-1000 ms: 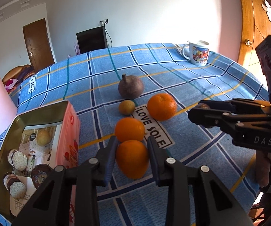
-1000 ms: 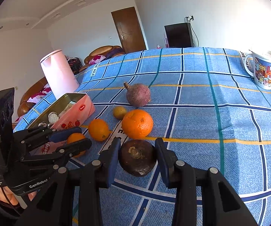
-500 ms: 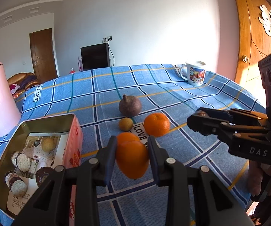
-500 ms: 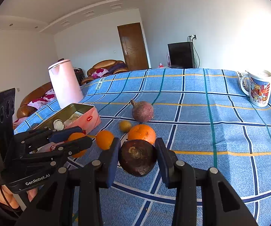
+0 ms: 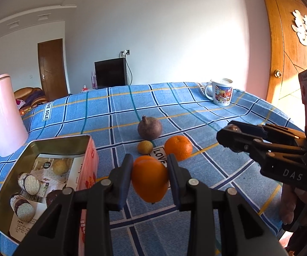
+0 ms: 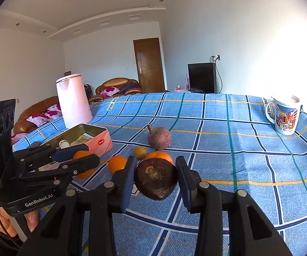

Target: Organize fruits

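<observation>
L gripper [image 5: 150, 170] is clamped on a mandarin [image 5: 150, 183], pads pressing both sides, fruit lifted clear of the blue checked tablecloth [image 5: 196, 111]. R gripper [image 6: 156, 175] is closed round a dark brown round fruit [image 6: 156, 179], also held off the cloth; in the left wrist view it sits to the right, w/ a hand [image 5: 290, 204] under its body.

Room to move: open cloth lies ahead and right of the R gripper, up to the table's far edge. Left of the L gripper, just beside it, stands an open pink tin [image 5: 89, 166] near the table's left edge, w/ wrapped snacks [image 5: 28, 183] inside. Behind the tin, at the far-left edge, a pale pink kettle [image 5: 2, 115]. A cartoon mug [image 5: 220, 95] stands near the far-right corner, well apart from everything else.

Loose fruit on the cloth, mid-table, just beyond both grippers: a second mandarin [image 6: 117, 163] betw. the two grippers, a bigger orange [image 5: 178, 147] beyond it, a small yellowish fruit [image 5: 145, 147] just left of the orange, and a purplish stemmed fruit [image 5: 149, 128] farthest back. They cluster close but whether any touch I can't tell.
</observation>
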`<state>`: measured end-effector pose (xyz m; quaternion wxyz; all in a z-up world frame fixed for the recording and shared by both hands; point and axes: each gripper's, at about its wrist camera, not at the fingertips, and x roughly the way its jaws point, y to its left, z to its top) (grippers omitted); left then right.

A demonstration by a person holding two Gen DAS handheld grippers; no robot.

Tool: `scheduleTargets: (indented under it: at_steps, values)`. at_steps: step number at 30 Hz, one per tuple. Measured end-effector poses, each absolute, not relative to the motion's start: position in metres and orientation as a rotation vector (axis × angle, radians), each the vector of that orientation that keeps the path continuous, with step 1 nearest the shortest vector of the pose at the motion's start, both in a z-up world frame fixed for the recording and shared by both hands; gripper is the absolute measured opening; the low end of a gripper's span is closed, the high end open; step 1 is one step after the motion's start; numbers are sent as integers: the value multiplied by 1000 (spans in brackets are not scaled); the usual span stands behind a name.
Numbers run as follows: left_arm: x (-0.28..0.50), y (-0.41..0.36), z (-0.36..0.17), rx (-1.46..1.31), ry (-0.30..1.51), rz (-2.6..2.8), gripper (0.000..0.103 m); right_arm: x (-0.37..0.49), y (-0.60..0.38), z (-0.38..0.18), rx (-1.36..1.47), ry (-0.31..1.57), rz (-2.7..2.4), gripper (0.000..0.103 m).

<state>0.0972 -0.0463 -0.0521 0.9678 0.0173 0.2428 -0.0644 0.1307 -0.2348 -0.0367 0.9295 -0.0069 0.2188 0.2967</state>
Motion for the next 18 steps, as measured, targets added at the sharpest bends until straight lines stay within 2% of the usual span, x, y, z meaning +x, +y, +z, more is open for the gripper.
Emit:
scheduleTargets:
  at_steps: [18]
  values:
    - [84, -44, -47, 37, 412, -120, 34, 108, -236, -28, -52, 313, 560, 40]
